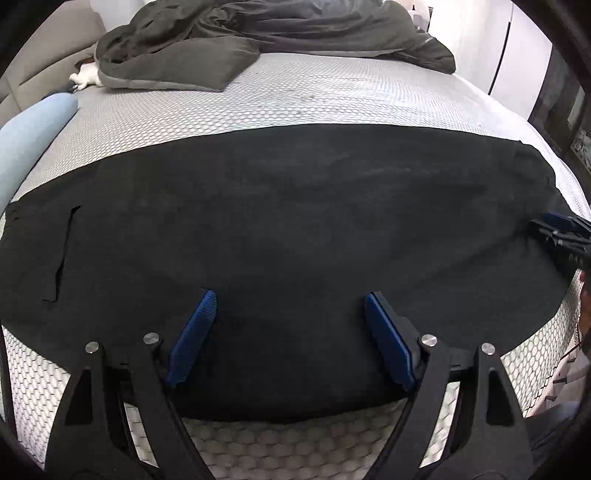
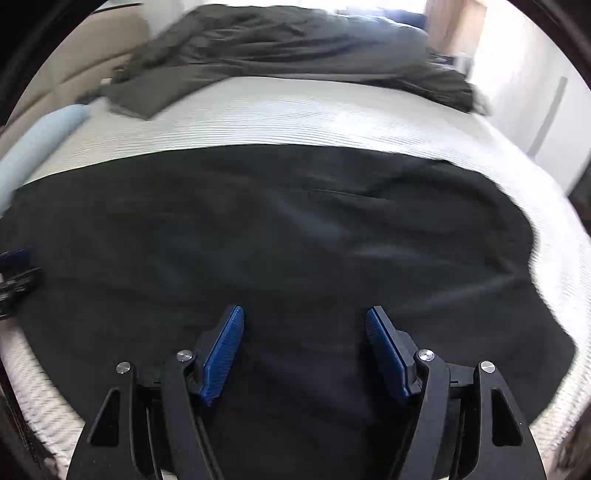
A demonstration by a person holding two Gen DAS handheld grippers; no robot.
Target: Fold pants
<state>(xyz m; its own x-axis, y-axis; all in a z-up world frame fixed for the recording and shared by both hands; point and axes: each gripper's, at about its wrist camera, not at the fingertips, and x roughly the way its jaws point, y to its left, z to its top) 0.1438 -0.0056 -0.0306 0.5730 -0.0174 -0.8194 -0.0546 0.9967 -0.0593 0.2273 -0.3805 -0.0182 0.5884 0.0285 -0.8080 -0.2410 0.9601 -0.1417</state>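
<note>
Holding both grippers over black fabric pants (image 1: 280, 229) spread flat across white honeycomb-patterned mattress (image 1: 295, 96). I see left gripper (image 1: 290, 301) fingers spread wide, nothing pinched, pants beneath and ahead of blue pads (image 1: 194, 332). Right gripper (image 2: 304, 317) fingers likewise spread, empty, cloth under them; view blurred. Rumpled dark grey blanket (image 1: 258, 33) far beyond fingertips. Pale blue roll (image 1: 26, 144) left of pants.

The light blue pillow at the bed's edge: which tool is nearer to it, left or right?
Left. The left tool hangs over the black pants toward the light blue pillow; the right tool is at the pants' opposite end.
</note>
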